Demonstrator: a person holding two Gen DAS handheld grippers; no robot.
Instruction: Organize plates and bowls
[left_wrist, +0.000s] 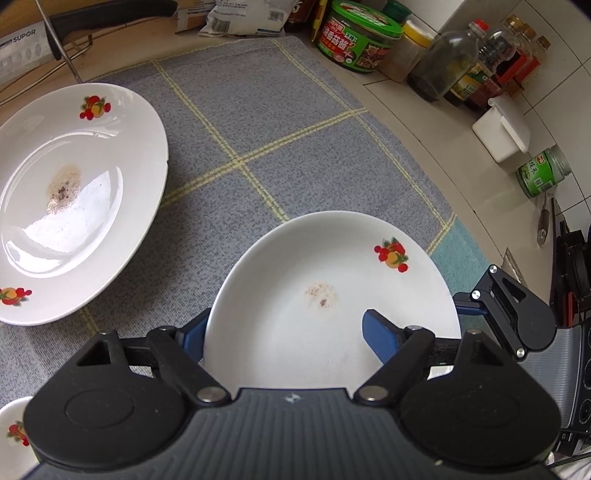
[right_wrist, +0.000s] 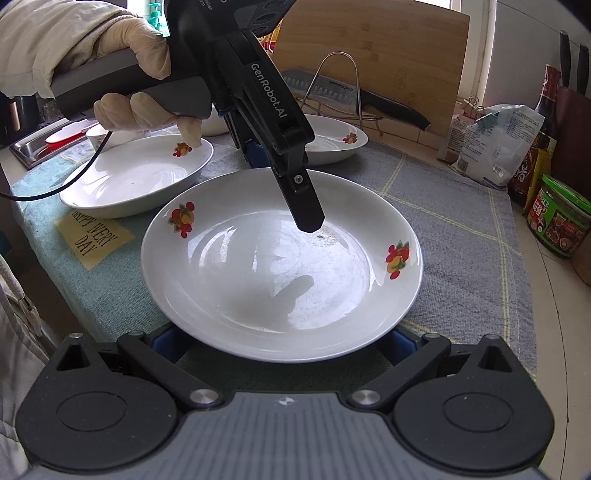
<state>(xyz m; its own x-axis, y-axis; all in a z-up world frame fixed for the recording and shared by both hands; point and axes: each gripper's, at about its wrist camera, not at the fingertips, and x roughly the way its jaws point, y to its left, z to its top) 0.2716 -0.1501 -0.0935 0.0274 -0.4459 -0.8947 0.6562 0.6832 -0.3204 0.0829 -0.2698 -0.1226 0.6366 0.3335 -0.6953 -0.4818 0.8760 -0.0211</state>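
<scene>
Left gripper fingers were nearly together, pinching the rim of the middle plate, one blue pad on top of the white surface and the other tucked below the rim. Seen from the right wrist, that grip was on the plate's far rim. Right gripper fingers stood spread wide, tips hidden under the plate's near rim; we couldn't tell whether they touched it. The plate had red fruit prints and a small brown smear at its centre, and it was near the middle of the grey checked cloth, toward its front edge. We couldn't tell whether it was lifted or resting. A gloved hand held the left gripper's handle. We noted a second plate just beside it toward the cloth's left edge, and a third plate at the back edge, by the knife on its wire rack. A yellow note lay at the left front, and a green-lidded jar stood off the cloth's right edge.
</scene>
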